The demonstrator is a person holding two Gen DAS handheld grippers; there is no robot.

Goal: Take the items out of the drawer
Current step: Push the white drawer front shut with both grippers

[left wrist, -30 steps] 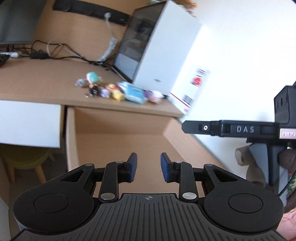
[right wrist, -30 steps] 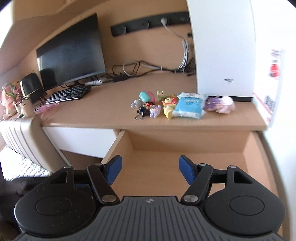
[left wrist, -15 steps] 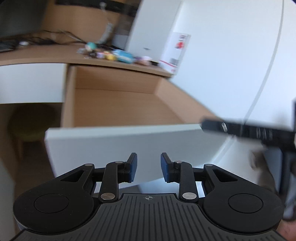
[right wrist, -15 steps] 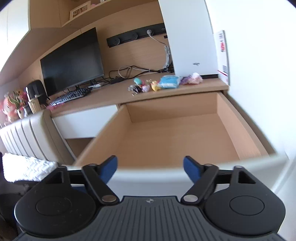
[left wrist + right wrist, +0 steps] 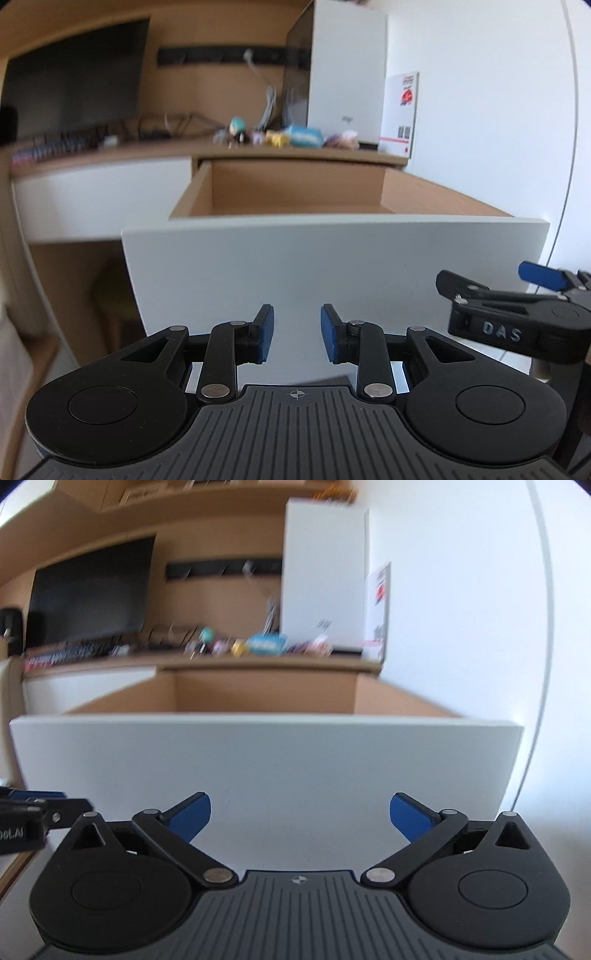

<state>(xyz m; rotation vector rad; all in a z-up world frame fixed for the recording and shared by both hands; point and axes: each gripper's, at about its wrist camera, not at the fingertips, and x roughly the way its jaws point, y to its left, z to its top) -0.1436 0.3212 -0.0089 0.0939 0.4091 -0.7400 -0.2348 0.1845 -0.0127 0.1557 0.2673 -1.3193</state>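
Observation:
The wooden drawer stands pulled out, and its white front panel (image 5: 332, 266) (image 5: 258, 760) fills the middle of both views. Only its inner walls (image 5: 295, 188) show; the panel hides the floor. My left gripper (image 5: 297, 334) is low, facing the panel, with its blue pads a narrow gap apart and nothing between them. My right gripper (image 5: 300, 814) faces the same panel; its jaws are opening wide and hold nothing. It also shows at the right edge of the left wrist view. Small toys and a blue packet (image 5: 291, 136) (image 5: 258, 644) lie on the desk behind the drawer.
A white computer case (image 5: 343, 74) stands on the desk at the right, against a white wall (image 5: 480, 147). A dark monitor (image 5: 74, 74) and a keyboard (image 5: 74, 651) are at the left. Cables hang from a black socket strip (image 5: 221, 55). A closed white drawer front (image 5: 92, 195) sits left of the pulled-out one.
Both grippers have dropped and drawn back from over the drawer, so the white front panel now blocks its floor. The right jaws have spread much wider. The left jaws kept their gap.

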